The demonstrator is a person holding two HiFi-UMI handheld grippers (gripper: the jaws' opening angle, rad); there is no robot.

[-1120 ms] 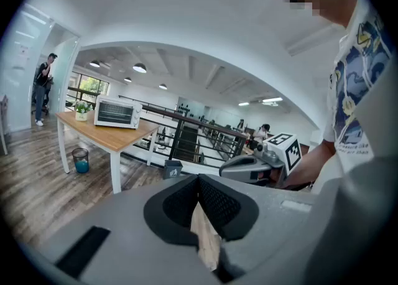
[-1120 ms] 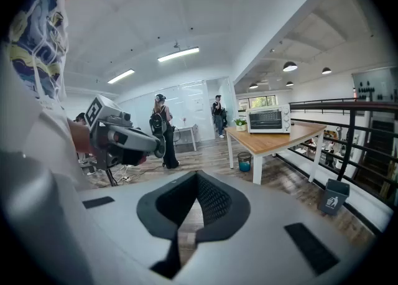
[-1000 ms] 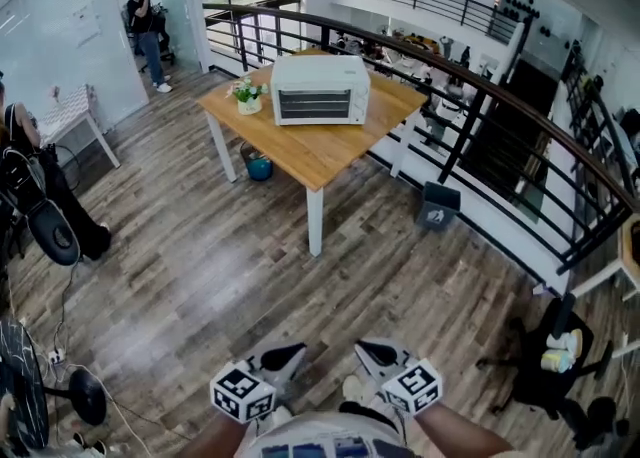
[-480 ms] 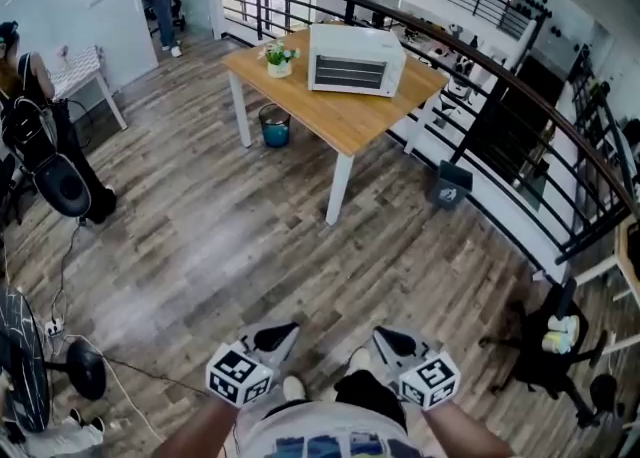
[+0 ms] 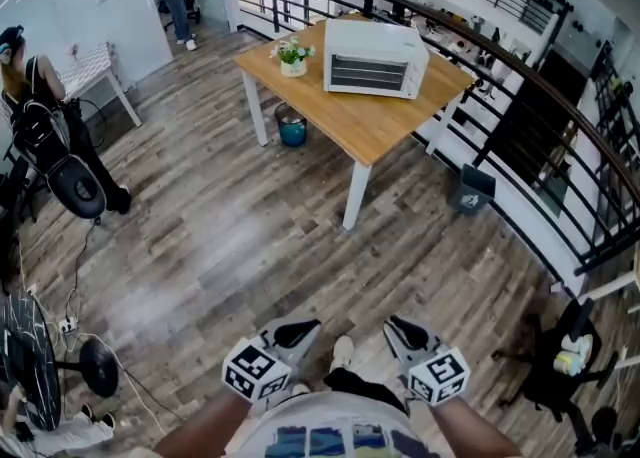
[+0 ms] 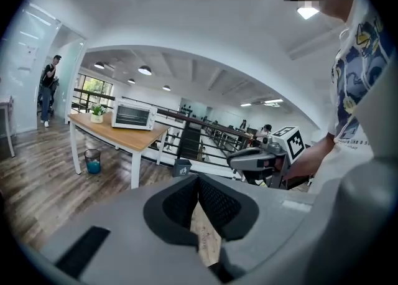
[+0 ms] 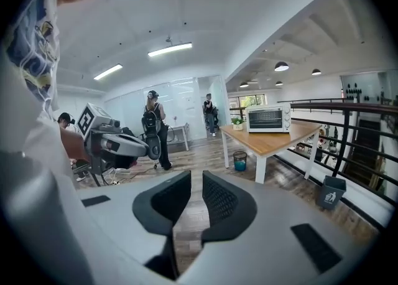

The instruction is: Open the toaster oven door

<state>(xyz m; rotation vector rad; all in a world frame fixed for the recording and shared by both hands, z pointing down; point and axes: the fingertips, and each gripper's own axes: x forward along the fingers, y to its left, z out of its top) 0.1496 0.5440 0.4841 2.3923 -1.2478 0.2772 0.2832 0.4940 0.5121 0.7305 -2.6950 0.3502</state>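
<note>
The white toaster oven [image 5: 375, 58] stands on a wooden table [image 5: 375, 126] far ahead, its glass door closed. It also shows small in the left gripper view [image 6: 132, 116] and the right gripper view [image 7: 267, 118]. Both grippers hang low by the person's body, far from the table. My left gripper [image 5: 305, 328] [image 6: 198, 181] is shut with its pads meeting and nothing in them. My right gripper [image 5: 397, 327] [image 7: 196, 177] has a narrow gap between its pads; its jaws are opening and hold nothing.
A potted plant [image 5: 293, 54] sits on the table's left corner and a blue bin [image 5: 292, 128] stands beneath. A black railing [image 5: 520, 76] curves behind and right of the table, with a grey bin [image 5: 470, 189] by it. People stand at the left, a floor fan [image 5: 25, 366] at lower left.
The table and toaster oven have shifted right and look a little larger in the head view. Both grippers stay low near the body.
</note>
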